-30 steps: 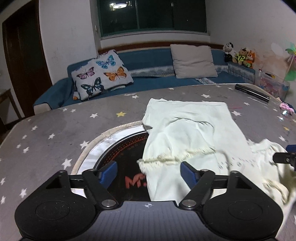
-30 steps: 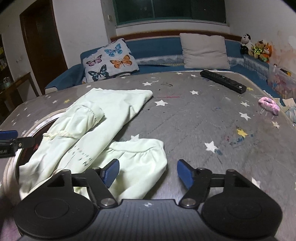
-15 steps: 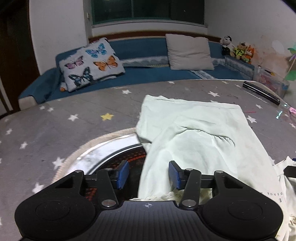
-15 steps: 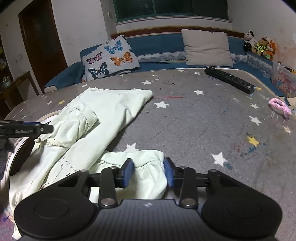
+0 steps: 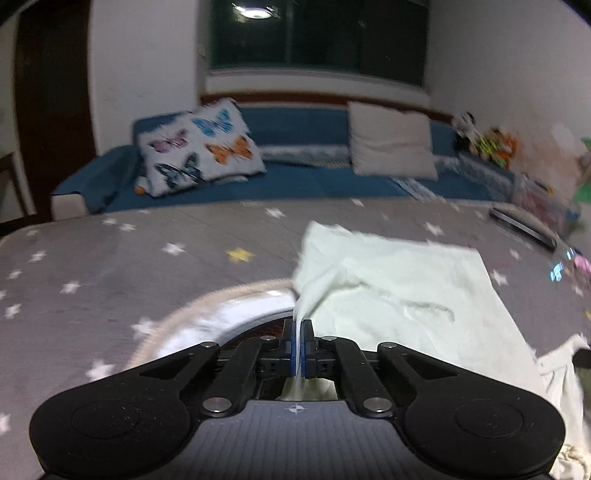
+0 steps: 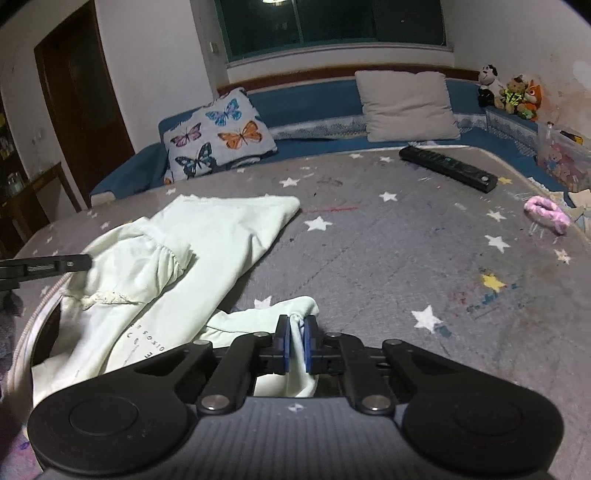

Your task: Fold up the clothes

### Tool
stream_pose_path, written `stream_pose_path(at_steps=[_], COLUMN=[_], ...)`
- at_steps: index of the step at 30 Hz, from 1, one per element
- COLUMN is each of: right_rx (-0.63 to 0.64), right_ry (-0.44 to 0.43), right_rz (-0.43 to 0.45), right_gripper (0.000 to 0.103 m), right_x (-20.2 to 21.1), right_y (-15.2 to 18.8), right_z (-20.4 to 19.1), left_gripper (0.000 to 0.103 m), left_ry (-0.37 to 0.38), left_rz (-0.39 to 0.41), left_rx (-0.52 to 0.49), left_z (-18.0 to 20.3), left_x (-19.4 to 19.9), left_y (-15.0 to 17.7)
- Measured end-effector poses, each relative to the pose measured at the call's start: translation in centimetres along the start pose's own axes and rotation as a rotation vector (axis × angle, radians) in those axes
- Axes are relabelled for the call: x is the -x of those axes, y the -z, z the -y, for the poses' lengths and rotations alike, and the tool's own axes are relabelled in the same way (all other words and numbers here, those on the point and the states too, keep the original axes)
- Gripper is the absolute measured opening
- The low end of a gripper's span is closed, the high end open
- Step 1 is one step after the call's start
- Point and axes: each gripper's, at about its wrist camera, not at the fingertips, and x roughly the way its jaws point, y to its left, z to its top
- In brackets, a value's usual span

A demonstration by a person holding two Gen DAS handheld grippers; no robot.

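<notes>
Two handheld grippers work over a grey star-patterned counter (image 6: 388, 258) in a dim room.

In the left wrist view, the left gripper (image 5: 298, 345) has its blue-padded jaws clenched on an edge of a pale green garment (image 5: 399, 291). The cloth rises taut from the jaws, then spreads flat ahead and to the right of them. Just left of the jaws, a round mat with a white rim (image 5: 207, 317) lies partly under the garment.

In the right wrist view, the right gripper (image 6: 295, 345) has its jaws clenched on a gathered cuff of the same garment (image 6: 207, 240). The rest of the garment lies crumpled to the left of the jaws and reaches forward along the counter, with small printed letters showing near the jaws. The tip of the left gripper (image 6: 74, 263) shows at the far left edge, touching the cloth.

Further ahead and right of the jaws lie a pink hair tie (image 6: 546, 214) and a black remote control (image 6: 448, 168). Beyond the counter stands a blue sofa (image 6: 314, 107) with a butterfly cushion (image 6: 218, 136), a plain beige cushion (image 6: 408, 105) and soft toys (image 6: 511, 94), beneath a dark window (image 6: 332, 26).
</notes>
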Motion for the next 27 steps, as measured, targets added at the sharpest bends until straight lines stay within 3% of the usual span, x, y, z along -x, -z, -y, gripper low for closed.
stream_pose_path(at_steps=[8,17,23,27], right_rx=[-0.016,-0.058,-0.086,-0.063], right_ry=[0.003,0.043,0.100,0.111], right_rz=[0.066,0.117,0.112,0.089], right_gripper=[0.006,0.006,0.005,0.009], right_x=[4.4,10.9,15.3,15.7], right_y=[0.5,3.4,6.3,6.4], right_z=[0.8,3.3,4.9,5.1], left_gripper=[0.002,0.002,0.002,0.007], left_ry=[-0.130,-0.226,-0.256,-0.216], left_rz=[0.058,0.045,-0.078,-0.160], left_rx=[0.080,0.212,0.214,0.189], left_z=[-4.7,-8.2,-8.1,-7.9], left_x=[7.1,16.4,19.8,20.0], left_y=[1.8,7.9,12.7,14.0])
